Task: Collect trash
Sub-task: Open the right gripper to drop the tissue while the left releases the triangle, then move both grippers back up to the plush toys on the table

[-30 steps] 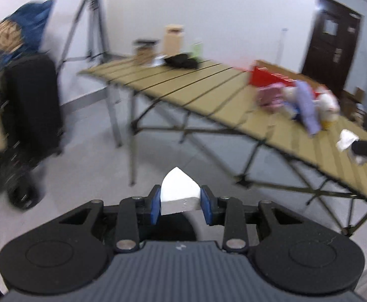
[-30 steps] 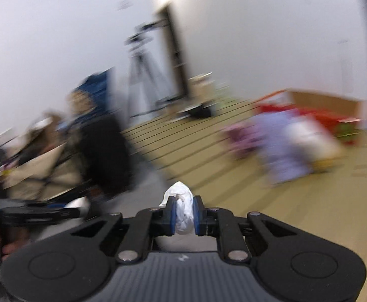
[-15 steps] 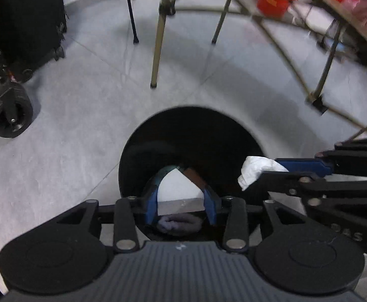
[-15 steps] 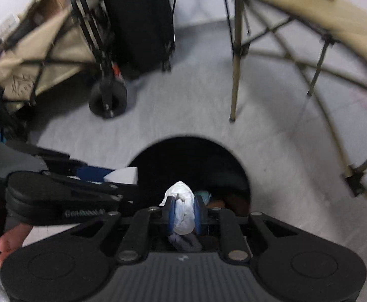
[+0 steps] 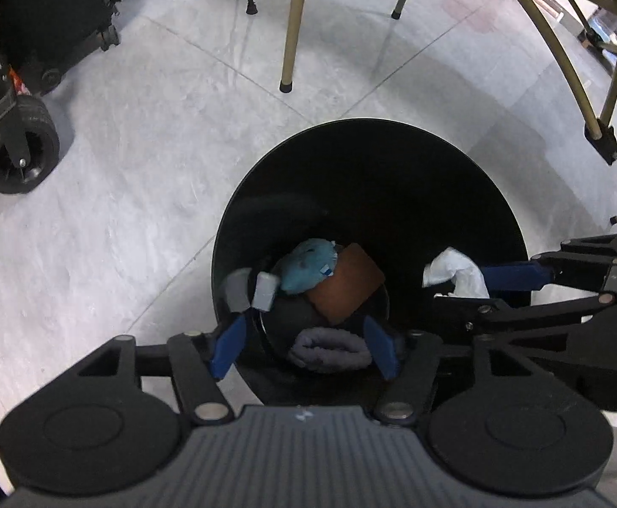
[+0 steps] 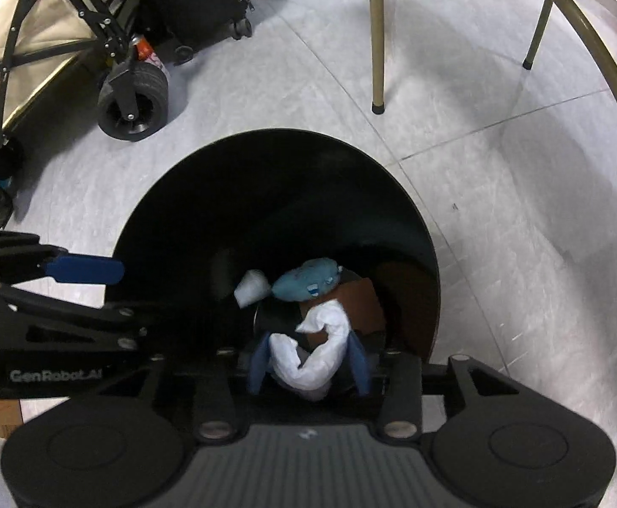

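We hold both grippers tipped steeply down over the mouth of a round black trash bin (image 5: 367, 161), which stands on a pale grey tiled floor (image 5: 139, 194).

The left gripper (image 5: 304, 345) has its blue-padded jaws spread wide with nothing between them. Just ahead of its left jaw, inside the bin, a small white scrap (image 5: 266, 290) appears slightly blurred; we cannot tell whether it is falling or resting on the wall.

The right gripper (image 6: 308, 362) has its jaws parted around a crumpled white tissue (image 6: 315, 349), a soft twisted wad. The pads sit beside it and look loose on it; whether they still pinch it we cannot tell.

Past both sets of jaws, at the bin's bottom, lie a fuzzy blue plush lump (image 5: 308, 264), a flat brown cardboard piece (image 5: 346, 290) and a rolled grey knit cloth (image 5: 329, 349).

Beyond the bin, slim tan metal bench legs (image 5: 291, 25) stand on the floor, and a black rubber cart wheel (image 6: 135, 99) sits off to the left.
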Motion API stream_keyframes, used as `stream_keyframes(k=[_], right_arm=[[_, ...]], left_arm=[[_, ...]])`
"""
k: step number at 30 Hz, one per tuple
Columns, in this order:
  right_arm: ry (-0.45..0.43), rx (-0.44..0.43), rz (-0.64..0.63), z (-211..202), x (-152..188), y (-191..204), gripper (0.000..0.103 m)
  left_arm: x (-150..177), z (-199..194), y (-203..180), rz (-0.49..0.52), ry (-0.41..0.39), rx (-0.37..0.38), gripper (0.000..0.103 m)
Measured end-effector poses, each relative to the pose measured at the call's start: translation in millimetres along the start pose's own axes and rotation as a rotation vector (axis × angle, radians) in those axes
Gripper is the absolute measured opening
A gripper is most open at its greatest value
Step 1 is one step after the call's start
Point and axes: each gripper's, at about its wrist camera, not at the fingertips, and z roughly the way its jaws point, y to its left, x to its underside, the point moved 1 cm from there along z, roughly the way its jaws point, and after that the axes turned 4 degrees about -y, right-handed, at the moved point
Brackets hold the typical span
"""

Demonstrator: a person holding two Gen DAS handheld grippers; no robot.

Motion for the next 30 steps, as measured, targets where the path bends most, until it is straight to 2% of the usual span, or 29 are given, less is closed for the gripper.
stream_keyframes(k=[2,7,11,13,15,20,23,27,30], right_arm=[[0.001,0.004,0.003,2,-4,-3,0.042],[-0.025,0.008,0.020,-6,-2,-10,0.052],[-0.045,0.010,0.023,-18,-2,-9,0.053],[-0.065,0.013,0.022,-31,-1,-8,0.053],[-0.109,0.010,0.002,-55,0,-1,0.053],[-0.296,-0.012,-0.013,-145,13,4,0.054],[-0.459,-0.015,-0.015,-218,40,0,0.057],[-0.693,0.026,0.014,-312,100,-12,0.069],[-0.853,0.103,0.078,-367,159,-30,0.071]], left_arm=[[0,2,-3,0.011,-0.005,-0.009,0.069],[-2,0,1,-0.002,-0.012,-0.009,0.072],[-4,-10,1,0.000,-0.029,-0.018,0.073],[-4,-29,0,0.002,-0.079,-0.046,0.073],[-3,-61,-1,0.001,-0.174,-0.065,0.073],[24,-162,-18,-0.013,-0.444,-0.037,0.075],[54,-218,-41,0.011,-0.594,-0.008,0.081],[98,-267,-86,0.067,-0.750,0.004,0.085],[127,-284,-121,0.088,-0.819,0.085,0.086]])
